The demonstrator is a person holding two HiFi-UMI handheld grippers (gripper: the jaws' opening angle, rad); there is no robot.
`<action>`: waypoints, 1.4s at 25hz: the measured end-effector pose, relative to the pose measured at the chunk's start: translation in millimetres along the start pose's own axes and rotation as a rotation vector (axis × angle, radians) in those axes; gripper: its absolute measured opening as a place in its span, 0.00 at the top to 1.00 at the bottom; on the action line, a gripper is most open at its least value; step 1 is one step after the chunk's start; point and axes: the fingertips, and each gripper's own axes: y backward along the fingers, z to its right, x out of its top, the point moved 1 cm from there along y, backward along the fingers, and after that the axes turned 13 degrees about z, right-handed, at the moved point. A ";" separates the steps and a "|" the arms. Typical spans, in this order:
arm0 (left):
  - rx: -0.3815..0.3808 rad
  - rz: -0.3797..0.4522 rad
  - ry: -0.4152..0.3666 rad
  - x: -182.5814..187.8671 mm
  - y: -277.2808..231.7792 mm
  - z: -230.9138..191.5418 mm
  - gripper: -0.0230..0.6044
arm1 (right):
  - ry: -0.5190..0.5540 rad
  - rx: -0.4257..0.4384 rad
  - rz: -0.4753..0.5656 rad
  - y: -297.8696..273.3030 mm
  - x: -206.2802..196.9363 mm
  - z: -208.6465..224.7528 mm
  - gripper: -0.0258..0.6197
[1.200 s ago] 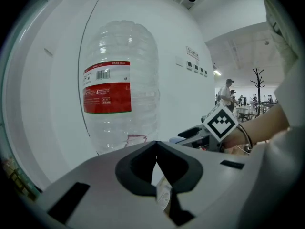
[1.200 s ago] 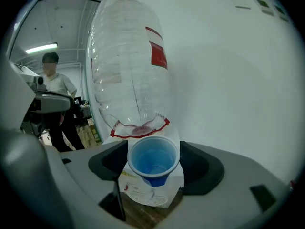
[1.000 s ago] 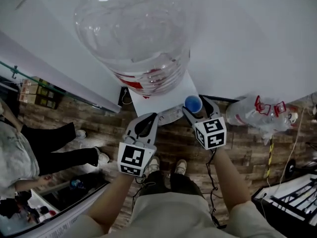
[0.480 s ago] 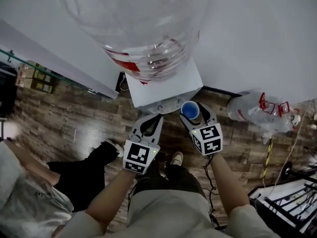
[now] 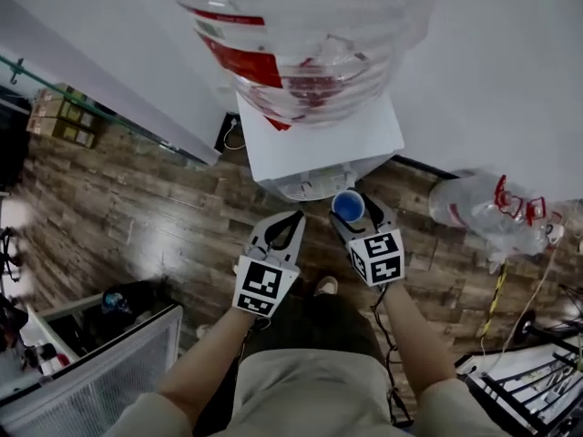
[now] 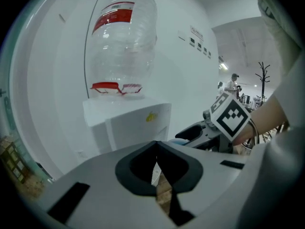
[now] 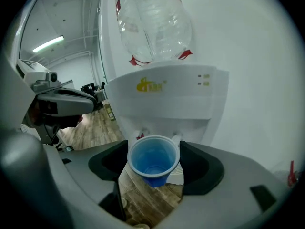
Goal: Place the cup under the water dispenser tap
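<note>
— Wooden floor (image 5: 137, 208) lay underneath. Where was the blue cup (image 5: 349, 206)?
— Pinched upright in the right gripper (image 5: 355, 218), just near of the water dispenser (image 5: 319, 148). Left gripper (image 5: 290, 224) was pressed together, empty.

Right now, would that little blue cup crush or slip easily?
Likely light: the cup looks empty and thin-walled, so a hard squeeze might buckle it. Its smooth, tapered sides could let it slip between the jaws.
</note>
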 end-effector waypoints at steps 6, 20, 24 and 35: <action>-0.003 -0.031 0.009 -55.8 -12.0 -13.0 0.96 | -0.020 -0.023 -0.021 -33.6 -51.9 7.2 0.43; -0.028 -0.001 0.017 -135.2 -50.7 -40.3 0.96 | 0.036 -0.128 0.064 -111.9 -116.1 61.3 0.43; -0.050 0.014 0.016 -140.7 -56.5 -39.0 0.96 | 0.036 -0.166 0.078 -124.1 -124.7 73.8 0.43; -0.089 0.050 -0.024 -140.6 -52.8 -40.2 0.95 | -0.044 -0.224 0.074 -139.8 -156.9 83.7 0.41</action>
